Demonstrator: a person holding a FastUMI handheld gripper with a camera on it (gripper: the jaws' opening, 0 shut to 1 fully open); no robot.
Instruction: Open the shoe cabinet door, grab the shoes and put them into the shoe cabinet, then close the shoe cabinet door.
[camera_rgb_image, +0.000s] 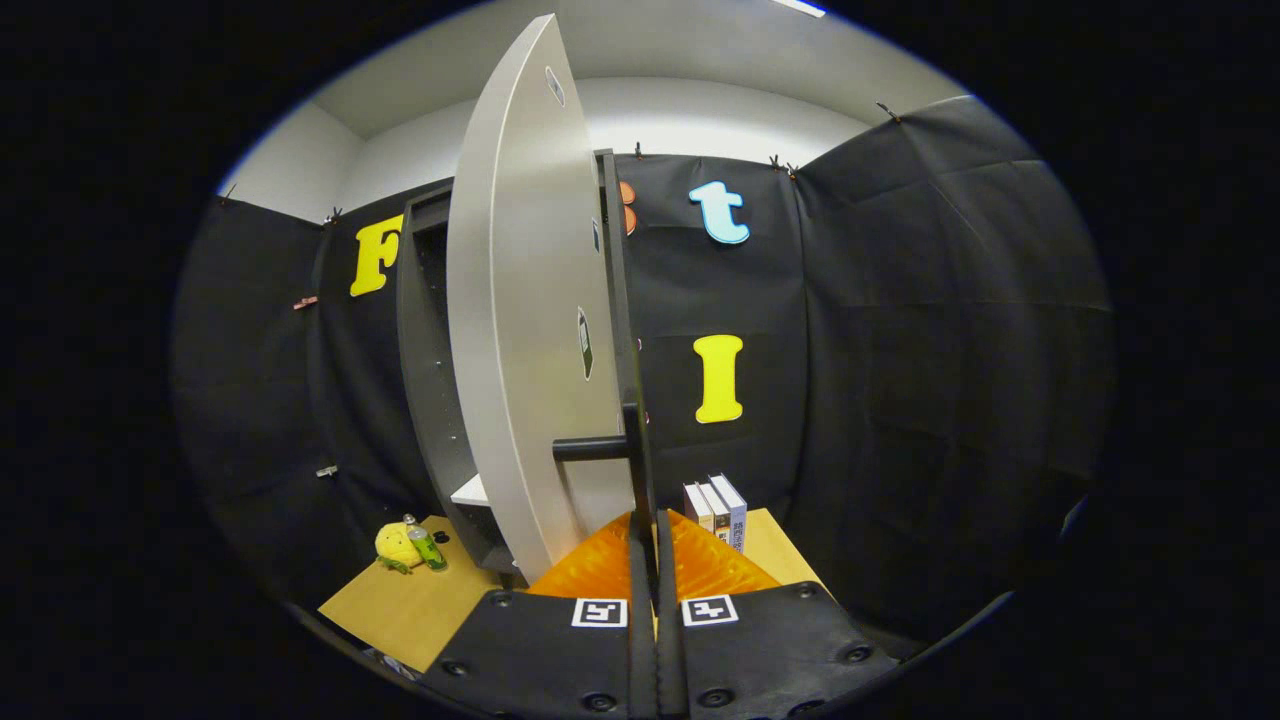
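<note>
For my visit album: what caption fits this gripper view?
Tongs shut on the handle of the half-open shoe cabinet door.

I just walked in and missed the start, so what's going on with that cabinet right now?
A person is working a hand-held gripper at the shoe cabinet. Its fingers are closed together around the dark bar handle on the edge of the cabinet door, which stands part open, showing a shelf inside. On the wooden table sit a yellow plush toy, a small bottle and some books.
</note>
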